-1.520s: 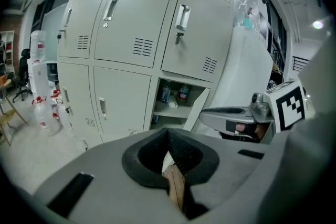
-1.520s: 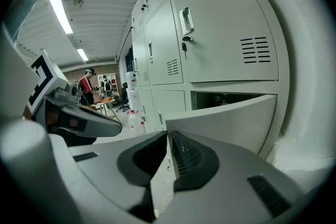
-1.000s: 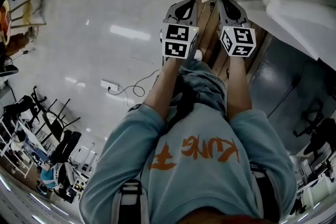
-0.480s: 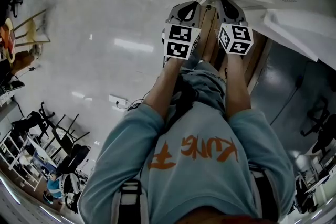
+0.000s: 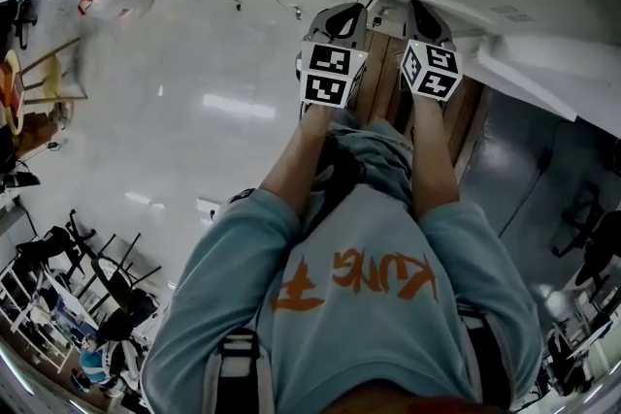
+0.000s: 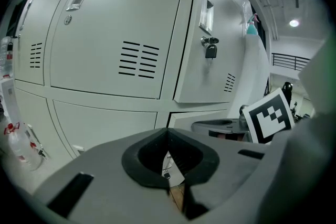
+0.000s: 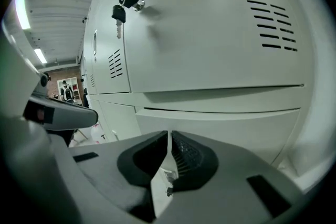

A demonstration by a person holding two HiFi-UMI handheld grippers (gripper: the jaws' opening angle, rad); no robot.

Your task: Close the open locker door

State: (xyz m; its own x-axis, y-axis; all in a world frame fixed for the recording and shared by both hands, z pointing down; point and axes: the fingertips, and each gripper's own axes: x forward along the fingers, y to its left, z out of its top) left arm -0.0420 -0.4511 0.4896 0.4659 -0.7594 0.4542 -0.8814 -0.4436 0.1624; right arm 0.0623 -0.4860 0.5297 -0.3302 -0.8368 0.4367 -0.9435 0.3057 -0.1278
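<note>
Lockers (image 6: 105,50) fill what we see ahead of both grippers. The left gripper (image 6: 168,139) has its jaws together, tips touching, with nothing between them. The right gripper (image 7: 168,140) is likewise closed on nothing. In the head view we see the two held side by side, near each other, their marker cubes (image 5: 332,73) facing up at the end of the person's outstretched arms (image 5: 291,170).

The open locker door (image 7: 210,34) stands ahead of and above the right gripper, so near that it takes up most of that gripper's view. Its slotted vents (image 7: 273,23) sit up and to the right of the jaws, and a key (image 7: 119,10) hangs from its lock up and to the left. The gripper does not touch the door.

From the left gripper, the same door lies ahead, above and to the right, standing out from the row, with the key dangling below the handle (image 6: 206,13). A white bottle (image 6: 20,144) stands low at that gripper's far left.
</note>
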